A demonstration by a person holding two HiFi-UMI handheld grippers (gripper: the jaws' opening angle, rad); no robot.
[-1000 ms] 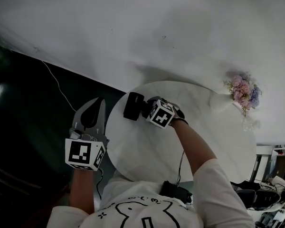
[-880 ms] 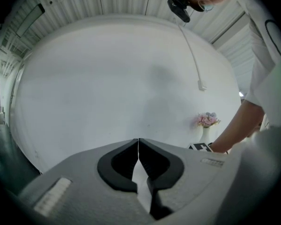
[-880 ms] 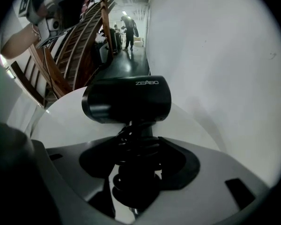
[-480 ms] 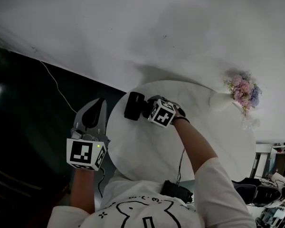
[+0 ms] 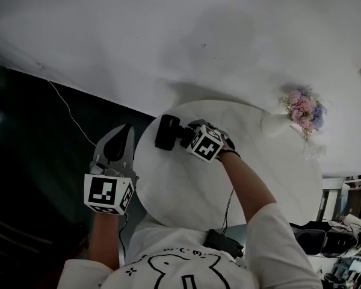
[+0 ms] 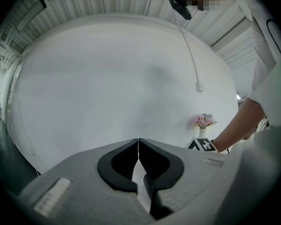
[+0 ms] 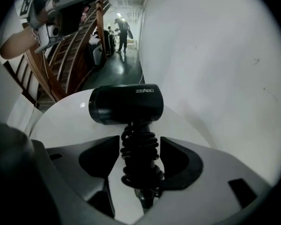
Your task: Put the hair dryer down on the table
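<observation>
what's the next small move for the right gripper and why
Probably draw the right gripper straight back off the hair dryer: its jaws stand apart from the cord-wrapped handle, and the dryer already seems to lie on the round table.

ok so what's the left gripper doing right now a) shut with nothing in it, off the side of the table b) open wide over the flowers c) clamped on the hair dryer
A: in the left gripper view the left gripper has its jaws closed together with nothing between them, and the head view shows it off the left edge of the round white table, apart from the black hair dryer.
</observation>
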